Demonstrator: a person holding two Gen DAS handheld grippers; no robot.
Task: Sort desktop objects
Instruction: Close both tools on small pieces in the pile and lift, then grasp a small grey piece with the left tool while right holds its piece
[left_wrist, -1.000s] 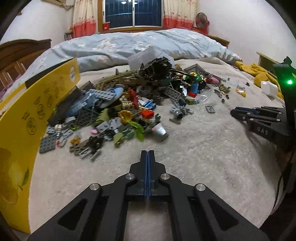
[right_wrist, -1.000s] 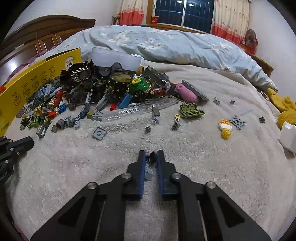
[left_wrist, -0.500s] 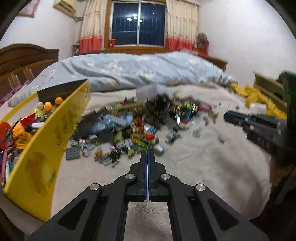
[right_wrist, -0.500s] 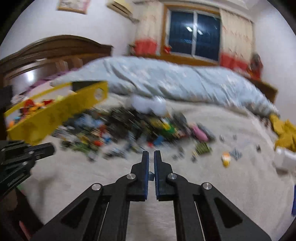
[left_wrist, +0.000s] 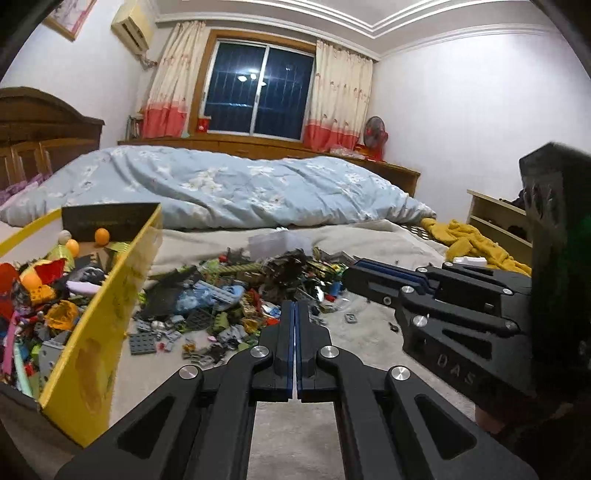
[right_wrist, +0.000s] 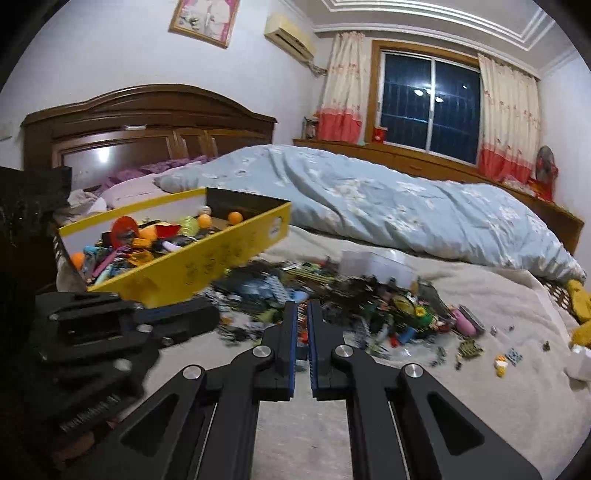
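Crosswise, yellow box (right_wrist: 207, 258) lengthwise away

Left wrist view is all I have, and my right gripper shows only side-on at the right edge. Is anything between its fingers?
Observer: The right gripper is almost closed, with only a thin slit left. I cannot tell whether a small piece sits in that slit.
Operator: What is it blocking on that side of the pile?
Observer: A pink piece lies at the right edge of the brick pile.
Operator: Where does my left gripper show from there?
Observer: The left gripper is low on the left, its tip just below the near corner of the yellow box.
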